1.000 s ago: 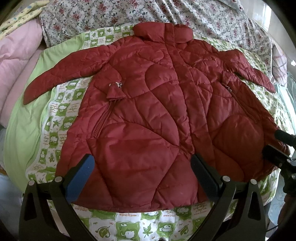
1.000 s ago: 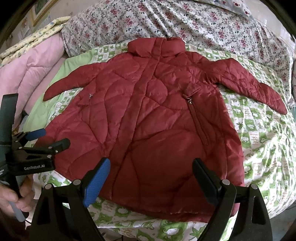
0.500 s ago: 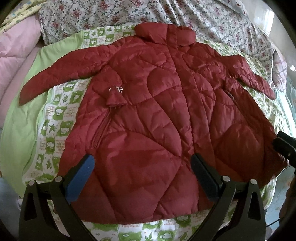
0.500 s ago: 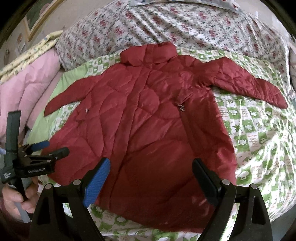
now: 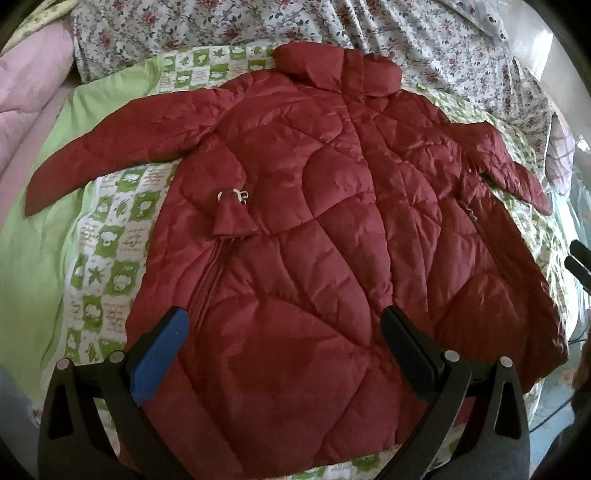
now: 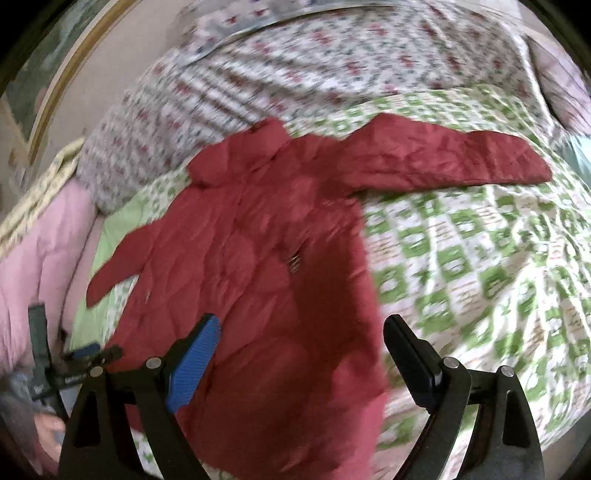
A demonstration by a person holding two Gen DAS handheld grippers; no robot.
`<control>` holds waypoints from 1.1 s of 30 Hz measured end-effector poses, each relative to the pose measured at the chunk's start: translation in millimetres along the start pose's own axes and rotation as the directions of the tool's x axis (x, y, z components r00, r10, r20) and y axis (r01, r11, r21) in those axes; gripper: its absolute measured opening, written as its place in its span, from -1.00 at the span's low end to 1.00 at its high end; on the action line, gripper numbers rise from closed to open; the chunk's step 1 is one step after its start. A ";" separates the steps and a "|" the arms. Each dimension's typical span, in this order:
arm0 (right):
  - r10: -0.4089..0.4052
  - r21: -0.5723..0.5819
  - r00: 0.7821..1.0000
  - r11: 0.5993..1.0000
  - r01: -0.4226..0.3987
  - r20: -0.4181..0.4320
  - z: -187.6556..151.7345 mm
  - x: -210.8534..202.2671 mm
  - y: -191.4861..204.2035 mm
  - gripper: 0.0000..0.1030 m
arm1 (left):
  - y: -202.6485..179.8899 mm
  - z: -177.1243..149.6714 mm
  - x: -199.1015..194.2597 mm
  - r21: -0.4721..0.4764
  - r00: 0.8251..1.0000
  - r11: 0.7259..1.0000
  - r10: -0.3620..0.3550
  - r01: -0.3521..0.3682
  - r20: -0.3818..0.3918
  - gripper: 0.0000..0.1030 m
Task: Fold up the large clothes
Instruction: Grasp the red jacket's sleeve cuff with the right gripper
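A dark red quilted jacket [image 5: 314,236] lies spread flat, front up, on a green-and-white patterned sheet [image 5: 107,236], both sleeves stretched out sideways. My left gripper [image 5: 282,350] hovers open over the jacket's lower hem with nothing between its fingers. In the blurred right wrist view the same jacket [image 6: 266,280] fills the middle, its right sleeve [image 6: 443,158] lying across the sheet [image 6: 480,258]. My right gripper [image 6: 301,358] is open and empty above the jacket's lower right side. The left gripper [image 6: 92,354] shows at the left edge of that view.
A floral quilt [image 5: 406,33] is bunched behind the jacket's collar. Pink bedding [image 5: 26,85] lies to the left. Plain green fabric [image 5: 33,266] borders the sheet on the left. The other gripper's tips [image 5: 580,258] poke in at the right edge of the left wrist view.
The right wrist view has swung right and tilted, blurring with motion, so the right sleeve and bare sheet now fill more of it. My left gripper has edged closer over the hem.
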State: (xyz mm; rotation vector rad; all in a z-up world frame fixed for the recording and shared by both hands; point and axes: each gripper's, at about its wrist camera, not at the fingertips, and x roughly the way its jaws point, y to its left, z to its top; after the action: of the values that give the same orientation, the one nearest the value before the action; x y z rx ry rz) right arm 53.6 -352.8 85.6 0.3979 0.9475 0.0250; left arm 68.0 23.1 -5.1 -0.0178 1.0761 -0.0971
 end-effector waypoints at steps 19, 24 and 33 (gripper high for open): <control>-0.155 0.485 0.974 0.873 0.058 0.163 95.6 52.6 -220.2 -0.01 | -6.3 33.0 26.4 0.093 0.992 0.991 0.086 -0.095 0.095 1.00; -0.187 0.529 0.970 0.845 0.078 0.155 111.5 76.6 -251.2 -0.07 | -12.3 37.0 37.6 0.100 0.995 0.992 0.070 -0.076 0.068 1.00; -0.148 0.638 0.972 0.770 -0.002 0.181 123.6 113.5 -293.4 -0.09 | -14.6 48.0 56.9 0.078 0.998 0.996 0.046 -0.049 0.035 1.00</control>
State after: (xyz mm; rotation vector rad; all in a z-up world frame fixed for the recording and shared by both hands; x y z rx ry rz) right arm 174.1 -642.6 -40.0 0.9759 0.7248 -0.4220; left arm 136.0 2.0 -31.3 0.0764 1.0379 -0.0959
